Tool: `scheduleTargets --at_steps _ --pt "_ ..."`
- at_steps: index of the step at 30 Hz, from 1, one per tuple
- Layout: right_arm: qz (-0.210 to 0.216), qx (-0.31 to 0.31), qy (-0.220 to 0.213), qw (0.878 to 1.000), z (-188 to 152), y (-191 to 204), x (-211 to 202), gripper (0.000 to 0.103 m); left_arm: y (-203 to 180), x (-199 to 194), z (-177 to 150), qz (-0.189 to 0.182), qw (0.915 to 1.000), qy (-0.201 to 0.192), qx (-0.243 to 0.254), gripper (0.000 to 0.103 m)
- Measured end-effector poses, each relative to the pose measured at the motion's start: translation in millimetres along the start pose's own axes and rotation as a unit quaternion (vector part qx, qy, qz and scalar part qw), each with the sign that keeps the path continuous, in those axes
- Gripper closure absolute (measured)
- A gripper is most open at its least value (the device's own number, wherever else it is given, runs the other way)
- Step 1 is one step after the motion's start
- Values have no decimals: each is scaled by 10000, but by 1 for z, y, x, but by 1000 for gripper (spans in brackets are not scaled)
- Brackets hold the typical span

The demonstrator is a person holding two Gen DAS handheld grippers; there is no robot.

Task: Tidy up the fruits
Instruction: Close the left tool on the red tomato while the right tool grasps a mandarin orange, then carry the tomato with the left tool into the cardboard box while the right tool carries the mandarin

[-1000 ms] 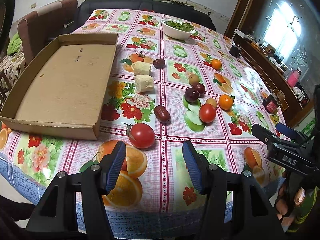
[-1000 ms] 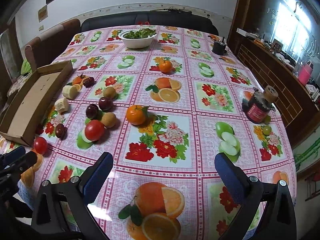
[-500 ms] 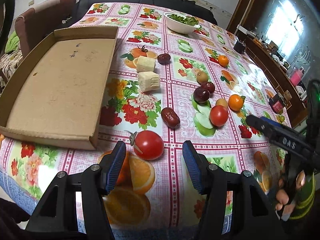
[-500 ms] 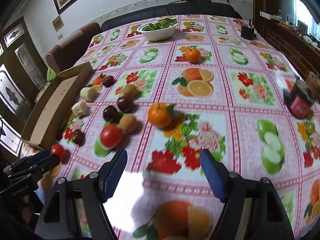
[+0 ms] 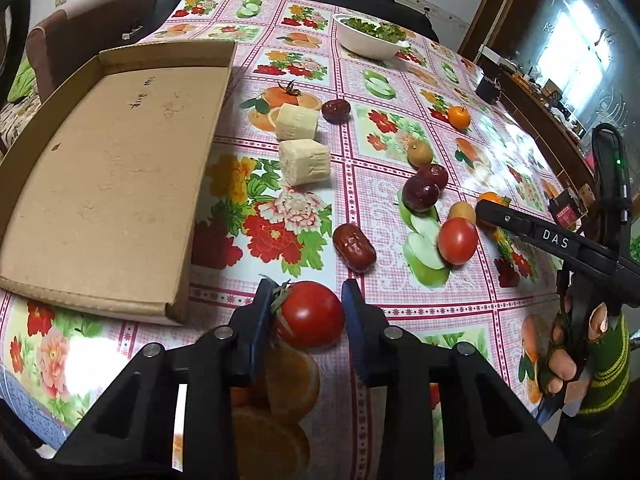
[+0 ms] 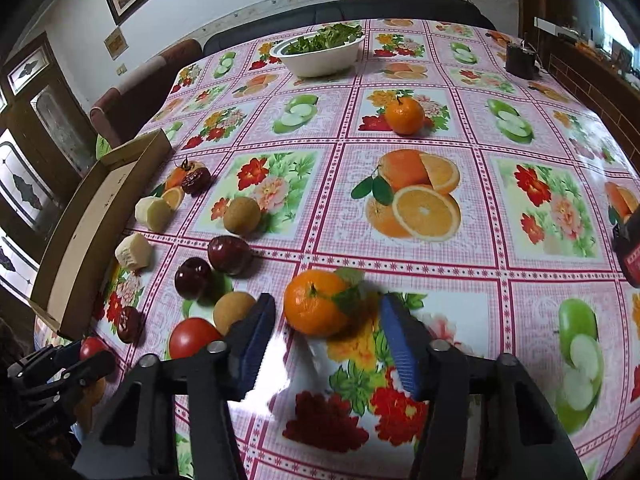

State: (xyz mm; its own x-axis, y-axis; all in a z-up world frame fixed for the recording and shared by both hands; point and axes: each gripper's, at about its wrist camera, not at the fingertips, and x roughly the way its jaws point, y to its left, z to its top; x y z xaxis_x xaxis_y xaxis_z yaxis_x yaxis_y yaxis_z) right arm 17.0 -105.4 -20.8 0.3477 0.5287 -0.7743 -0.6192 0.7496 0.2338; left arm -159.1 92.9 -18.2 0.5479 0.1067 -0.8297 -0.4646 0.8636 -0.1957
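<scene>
Fingers of the left gripper (image 5: pixel 306 314), angled down at the tabletop (image 5: pixel 400 184), have just been closing and are seen on either side of a red tomato (image 5: pixel 311 314) at the near edge; the left pad appears pressed to its stalk side, while contact on the right cannot be told for certain. The tomato's underside is hidden by the gripper body.

Fingers of the right gripper (image 6: pixel 326 330), also tilted downward, have just been closing about a mandarin (image 6: pixel 318 302) with green leaves; a narrow gap is seen at each pad, so the fruit is bracketed, not yet gripped. In the left wrist view the right gripper is shown side-on, held by a hand (image 5: pixel 568 344) in a striped green sleeve; its fingertips are cut off by other fruit there.

Near the mandarin, a second tomato (image 6: pixel 194 336) is partly covered by the left finger, as is a brown round fruit (image 6: pixel 232 312). Further off, two dark plums (image 6: pixel 230 254), two red dates (image 6: pixel 130 323), two pale cut chunks (image 6: pixel 134 252) and a second brown round fruit (image 6: pixel 242 216) are counted. A second mandarin (image 6: pixel 404 115) is set well beyond. A cardboard tray (image 5: pixel 108 168) lies at the left, holding no fruit. At the far end, a white bowl of greens (image 6: pixel 320 54) and a dark cup (image 6: pixel 520 60) are seen; a jar (image 6: pixel 630 240) is cut off at the right edge.
</scene>
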Motion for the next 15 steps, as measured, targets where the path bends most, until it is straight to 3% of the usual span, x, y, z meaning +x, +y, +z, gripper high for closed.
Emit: scheduleTargets --at_steps 1,15 --pt "46 39 3 10000 0 -2 0 67 -1 0 0 34 10000 -5 26 72" --pt "235 258 -283 9990 -5 -7 -45 67 -18 -25 1 -103 9996 -131 208 73"
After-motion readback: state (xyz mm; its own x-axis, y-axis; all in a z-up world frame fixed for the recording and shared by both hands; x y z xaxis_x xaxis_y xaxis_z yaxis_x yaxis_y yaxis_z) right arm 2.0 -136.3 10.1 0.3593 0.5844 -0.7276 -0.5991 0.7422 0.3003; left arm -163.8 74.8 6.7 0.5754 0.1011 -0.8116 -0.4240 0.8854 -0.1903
